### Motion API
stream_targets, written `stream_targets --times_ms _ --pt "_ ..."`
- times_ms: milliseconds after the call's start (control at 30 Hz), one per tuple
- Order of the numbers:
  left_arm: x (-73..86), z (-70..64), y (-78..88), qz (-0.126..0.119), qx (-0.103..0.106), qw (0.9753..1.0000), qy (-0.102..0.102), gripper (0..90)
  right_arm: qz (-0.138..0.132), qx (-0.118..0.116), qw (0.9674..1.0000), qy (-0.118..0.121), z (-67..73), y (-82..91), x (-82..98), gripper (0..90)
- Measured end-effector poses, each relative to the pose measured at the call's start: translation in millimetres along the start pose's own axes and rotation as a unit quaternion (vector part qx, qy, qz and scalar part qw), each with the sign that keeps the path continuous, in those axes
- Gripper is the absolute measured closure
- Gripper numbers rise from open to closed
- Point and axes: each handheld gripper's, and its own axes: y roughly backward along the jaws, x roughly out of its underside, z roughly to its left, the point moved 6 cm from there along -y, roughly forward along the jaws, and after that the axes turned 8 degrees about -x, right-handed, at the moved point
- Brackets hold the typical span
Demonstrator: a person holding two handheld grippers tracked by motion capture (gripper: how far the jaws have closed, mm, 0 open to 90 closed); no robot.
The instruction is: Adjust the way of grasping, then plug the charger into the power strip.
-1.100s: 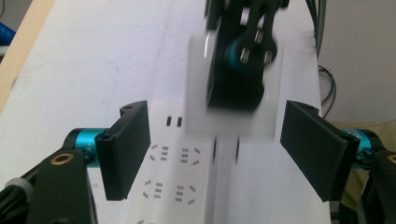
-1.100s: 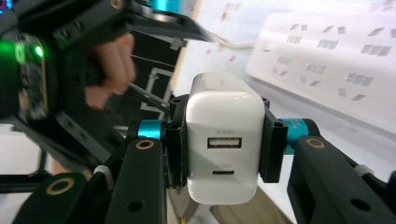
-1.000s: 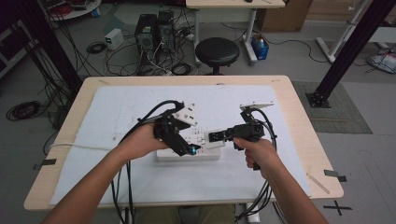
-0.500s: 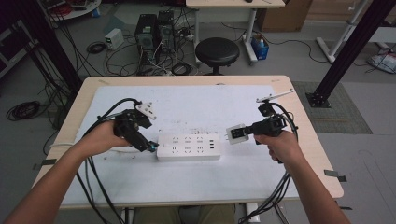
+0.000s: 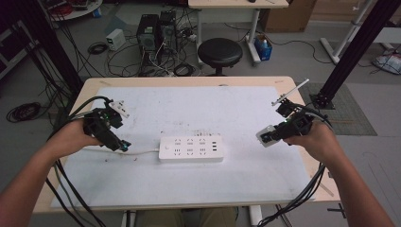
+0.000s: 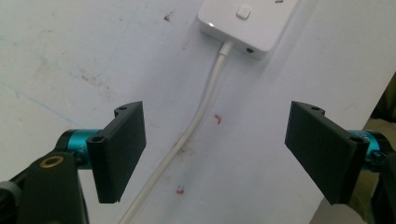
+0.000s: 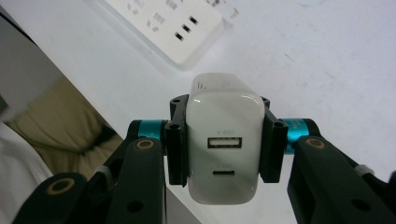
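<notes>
My right jaws: closed on the charger, one flat black pad pressed on each of its long sides.
My right gripper: raised off the worktop, to the right of the power strip and apart from it.
Charger: a white, glossy plastic block with rounded corners; the face turned to my right gripper view carries a rectangular USB port above a small oval port. In the high view it shows as a pale block at the tip of my right gripper.
My left jaws: standing wide apart with nothing between the pads; flat, matt black plates on teal collars.
My left gripper: to the left of the power strip, low over its cord, not touching the strip.
Power strip: a long white plastic bar with rounded corners, lying flat near the middle of the worktop; rows of socket holes on top, all of them free, and a small square button at its left end.
Cord: smooth, white, round, running out of the strip's left end and passing under my left jaws.
Worktop: covered by a white sheet, scuffed and speckled with small red marks, wooden edge showing around it.
</notes>
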Motion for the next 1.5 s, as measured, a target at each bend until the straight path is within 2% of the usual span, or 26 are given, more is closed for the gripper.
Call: stream_targets --times_ms 100,167,200,267,333,400,433,467,500,533,567,600,667,700,733,767,800,833,900,1033,1067,1100,1267,1333,1433,1500 --pt "6.0 2.4 2.2 0.006 -0.010 0.9998 -0.014 20.7 0.021 0.017 0.9994 0.021 -2.2 4.6 5.0 61.8" --pt "9.3 3.1 2.1 0.009 -0.013 0.9996 -0.022 20.8 0.038 0.030 0.9976 0.049 -1.9 6.7 8.7 61.8" --pt "10.3 2.5 1.3 0.007 -0.013 0.9997 -0.019 20.7 0.051 0.040 0.9956 0.068 -1.8 7.3 11.0 61.8" --pt "12.1 2.2 0.1 0.004 -0.014 0.9997 -0.019 20.8 0.086 0.068 0.9880 0.109 -2.3 6.7 15.9 61.8" --pt "12.6 2.3 -0.7 0.004 -0.014 0.9998 -0.014 20.8 0.122 0.082 0.9794 0.139 -2.1 4.4 20.7 61.8" --pt "11.4 0.6 -1.6 -0.005 -0.012 0.9999 -0.007 20.8 0.149 0.083 0.9723 0.160 -0.1 2.6 24.9 61.8" --pt "11.1 1.3 -1.2 -0.004 -0.013 0.9998 -0.013 20.8 0.157 0.080 0.9696 0.169 1.5 1.6 26.2 61.8" --pt "11.1 1.3 -1.2 -0.004 -0.013 0.9998 -0.013 20.7 0.157 0.080 0.9696 0.169 1.5 1.6 26.2 61.8" --pt "9.8 1.9 -1.8 -0.004 -0.013 0.9998 -0.013 20.7 0.164 0.076 0.9679 0.174 4.0 0.6 27.9 61.8" --pt "8.6 1.7 -2.7 -0.008 -0.013 0.9999 -0.007 20.7 0.174 0.074 0.9645 0.184 6.5 -1.4 29.3 61.8" --pt "8.1 3.1 -2.2 -0.006 -0.012 0.9999 -0.009 20.7 0.178 0.075 0.9641 0.183 7.0 -2.3 29.9 61.8" --pt "6.9 2.8 -2.3 -0.012 -0.012 0.9999 -0.002 20.4 0.180 0.078 0.9628 0.186 6.0 -3.1 29.8 61.8" --pt "5.6 2.0 -1.6 -0.019 -0.009 0.9998 0.001 20.5 0.183 0.078 0.9618 0.188 4.7 -5.4 29.8 61.8" --pt "5.2 0.9 -1.6 -0.021 -0.008 0.9998 0.002 20.5 0.182 0.079 0.9633 0.181 5.6 -6.6 30.2 61.8" --pt "5.1 0.2 -1.9 -0.020 -0.010 0.9997 0.002 20.4 0.181 0.079 0.9624 0.186 4.6 -7.2 29.7 61.8" --pt "5.5 0.9 -1.2 -0.018 -0.013 0.9998 -0.005 20.5 0.180 0.078 0.9630 0.185 4.8 -7.5 29.5 61.8" --pt "5.3 0.7 -1.0 -0.021 -0.015 0.9997 0.000 20.5 0.178 0.080 0.9636 0.183 4.8 -7.6 28.9 61.8" --pt "5.5 1.3 -0.2 -0.020 -0.014 0.9997 -0.002 20.4 0.174 0.079 0.9651 0.179 5.8 -7.6 28.5 61.8" --pt "5.1 0.9 0.5 -0.023 -0.016 0.9996 0.002 20.4 0.172 0.078 0.9649 0.183 5.9 -6.8 27.3 61.7" --pt "5.4 0.4 1.7 -0.024 -0.017 0.9996 0.002 20.4 0.156 0.086 0.9702 0.164 6.1 -6.7 23.1 61.7" --pt "5.6 0.3 2.0 -0.024 -0.019 0.9995 0.004 20.4 0.150 0.082 0.9705 0.170 7.0 -6.8 20.9 61.7" --pt "5.7 0.3 2.6 -0.025 -0.020 0.9995 0.004 20.4 0.142 0.080 0.9724 0.167 9.6 -7.2 18.7 61.7" --pt "8.0 -4.0 3.3 -0.036 -0.026 0.9990 0.002 20.4 0.125 0.083 0.9750 0.164 15.7 -8.7 3.6 61.8" --pt "9.2 -5.5 3.3 -0.037 -0.022 0.9991 -0.002 20.4 0.116 0.084 0.9752 0.169 18.3 -10.3 -3.7 61.8" --pt "11.0 -6.5 3.2 -0.033 -0.022 0.9992 -0.008 20.4 0.116 0.083 0.9733 0.180 23.4 -15.7 -14.8 61.8" --pt "11.2 -7.7 3.0 -0.034 -0.023 0.9991 -0.010 20.4 0.119 0.079 0.9708 0.193 27.0 -22.3 -22.8 61.8"
